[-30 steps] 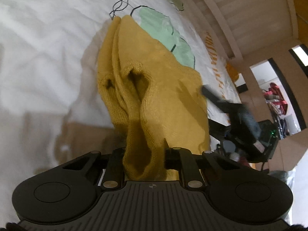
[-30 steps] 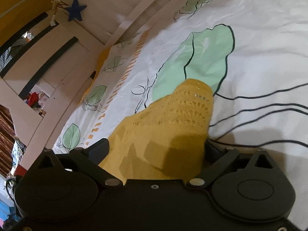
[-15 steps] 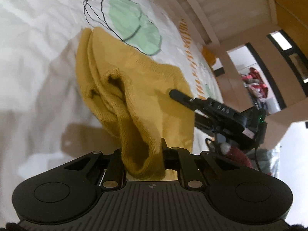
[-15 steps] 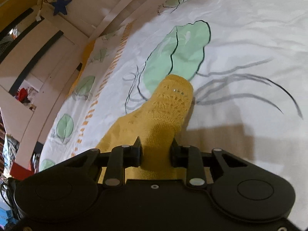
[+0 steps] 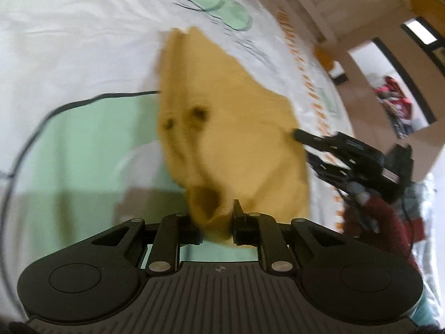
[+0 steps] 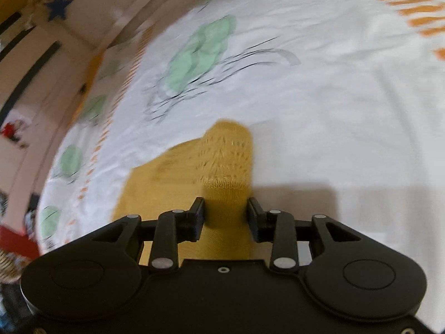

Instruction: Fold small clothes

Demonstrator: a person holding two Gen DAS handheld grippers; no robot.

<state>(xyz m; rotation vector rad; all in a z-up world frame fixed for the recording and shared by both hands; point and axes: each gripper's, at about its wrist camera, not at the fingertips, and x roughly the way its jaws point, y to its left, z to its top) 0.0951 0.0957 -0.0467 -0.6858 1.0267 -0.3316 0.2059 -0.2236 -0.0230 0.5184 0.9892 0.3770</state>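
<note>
While pinched — sweater (image 5: pixel 233 128) spans hand-held grippers (image 5: pixel 215 222).

Knit garment (image 5: pixel 228 128) on bed sheet (image 5: pixel 69 41); near end between left gripper (image 5: pixel 215 222) jaws, right gripper (image 5: pixel 299 133) at its right edge.

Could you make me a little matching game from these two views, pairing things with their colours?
Things:
1. knitted garment
2. star on the wall
3. leaf prints on the sheet
4. left gripper

Colours:
A. dark blue
B. black
C. mustard yellow
D. pale green

Pairs: 1-C, 2-A, 3-D, 4-B
</note>
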